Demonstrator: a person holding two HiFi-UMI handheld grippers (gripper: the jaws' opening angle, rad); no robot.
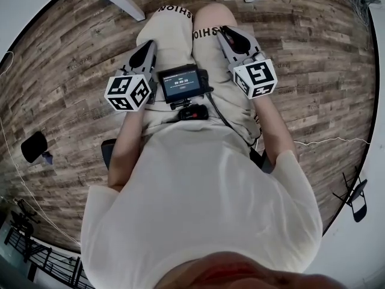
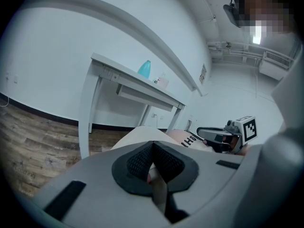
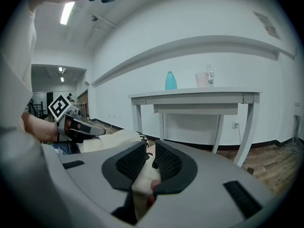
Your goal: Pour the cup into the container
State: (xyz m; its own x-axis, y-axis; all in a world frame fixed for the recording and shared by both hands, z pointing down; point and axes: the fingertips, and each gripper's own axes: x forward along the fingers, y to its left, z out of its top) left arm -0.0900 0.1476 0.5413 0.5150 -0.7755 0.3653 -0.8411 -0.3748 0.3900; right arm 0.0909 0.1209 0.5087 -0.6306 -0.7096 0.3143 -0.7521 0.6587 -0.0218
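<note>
While the person sat with a tool held over each thigh, the left tongs (image 2: 152, 147) were closed, the pads meeting at their tips with nothing between them. The right tongs (image 3: 149, 147) stood a narrow slit apart, also empty, above pale shorts (image 1: 174, 29). A small screen device (image 1: 182, 83) lay in the lap between the two tools. Around the legs spread a wood-plank floor (image 1: 72, 71). Well apart, against the far wall, a white tabletop (image 3: 194, 95) carried the teal cup (image 3: 170, 80), upright, its long axis vertical. Just right of it stood a pale container (image 3: 202, 80) and a clear bottle (image 3: 209, 75).
</note>
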